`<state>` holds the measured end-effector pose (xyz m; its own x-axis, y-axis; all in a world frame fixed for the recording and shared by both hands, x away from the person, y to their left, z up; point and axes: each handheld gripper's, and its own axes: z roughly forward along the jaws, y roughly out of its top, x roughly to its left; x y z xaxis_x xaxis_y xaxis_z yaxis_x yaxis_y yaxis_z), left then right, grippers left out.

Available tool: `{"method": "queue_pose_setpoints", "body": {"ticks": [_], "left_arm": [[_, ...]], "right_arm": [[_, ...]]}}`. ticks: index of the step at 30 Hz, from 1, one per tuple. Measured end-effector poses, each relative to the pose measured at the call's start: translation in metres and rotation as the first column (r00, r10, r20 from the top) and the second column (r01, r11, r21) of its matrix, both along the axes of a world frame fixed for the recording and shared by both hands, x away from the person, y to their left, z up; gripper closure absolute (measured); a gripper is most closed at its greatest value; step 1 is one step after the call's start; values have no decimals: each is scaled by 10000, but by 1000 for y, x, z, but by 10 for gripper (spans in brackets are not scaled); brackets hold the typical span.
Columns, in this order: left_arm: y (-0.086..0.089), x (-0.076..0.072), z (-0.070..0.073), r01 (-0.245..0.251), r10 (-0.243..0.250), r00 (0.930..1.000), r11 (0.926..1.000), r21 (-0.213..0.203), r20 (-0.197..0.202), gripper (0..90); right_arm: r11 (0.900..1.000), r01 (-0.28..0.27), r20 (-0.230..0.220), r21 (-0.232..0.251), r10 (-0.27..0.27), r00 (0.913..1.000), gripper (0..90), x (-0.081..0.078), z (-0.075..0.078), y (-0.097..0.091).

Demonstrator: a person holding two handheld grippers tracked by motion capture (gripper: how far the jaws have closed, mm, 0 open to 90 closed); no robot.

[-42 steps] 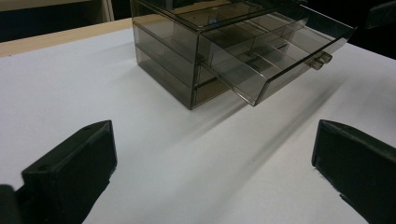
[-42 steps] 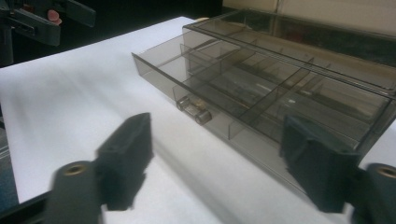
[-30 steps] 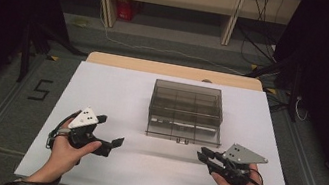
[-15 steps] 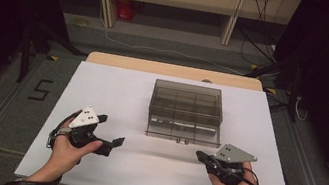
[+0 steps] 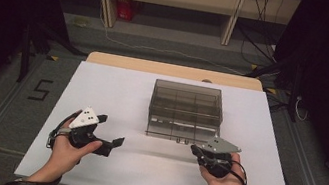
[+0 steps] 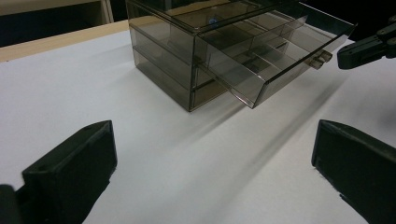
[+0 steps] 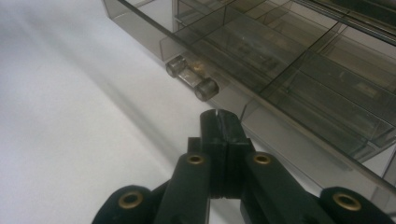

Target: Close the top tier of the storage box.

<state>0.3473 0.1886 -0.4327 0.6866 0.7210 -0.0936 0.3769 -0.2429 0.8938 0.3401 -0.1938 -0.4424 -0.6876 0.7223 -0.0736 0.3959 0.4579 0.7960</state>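
Toward the counter's far middle: smoked drawer box (image 5: 186, 110), lower drawer (image 6: 275, 56) pulled partly out | my right hand-held gripper (image 7: 219, 122) pressed together, empty, just short of drawer knob (image 7: 192, 78) | left hand-held gripper (image 5: 112, 131) spread wide, idle | judged: drawer opened, closing push pending.

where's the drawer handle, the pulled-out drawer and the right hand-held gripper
drawer handle (image 7: 192, 77): right gripper view, on its clear bar.
pulled-out drawer (image 6: 275, 44): left gripper view, on a divider inside.
right hand-held gripper (image 7: 219, 122): right gripper view, on the shut jaw tips.
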Motion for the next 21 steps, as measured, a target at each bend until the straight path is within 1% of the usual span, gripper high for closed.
{"method": "queue_pose_setpoints", "body": {"ticks": [3, 6, 11, 21], "left_arm": [[0, 0, 0, -9, 9, 10000, 10000, -17, -7, 0], [-1, 0, 0, -9, 9, 10000, 10000, -4, -31, 0], [0, 0, 0, 14, -14, 10000, 10000, 18, -36, 0], [-1, 0, -1, 26, -26, 10000, 10000, 29, -43, 0]], "right_arm": [[9999, 110, 121, 59, -111, 9999, 900, 2, 0, 2], [9998, 131, 150, 117, -133, 9998, 900, 3, -1, 5], [9994, 342, 214, 72, -343, 9992, 900, 4, 0, 7], [9994, 354, 238, 66, -355, 9991, 900, 6, -1, 11]]}}
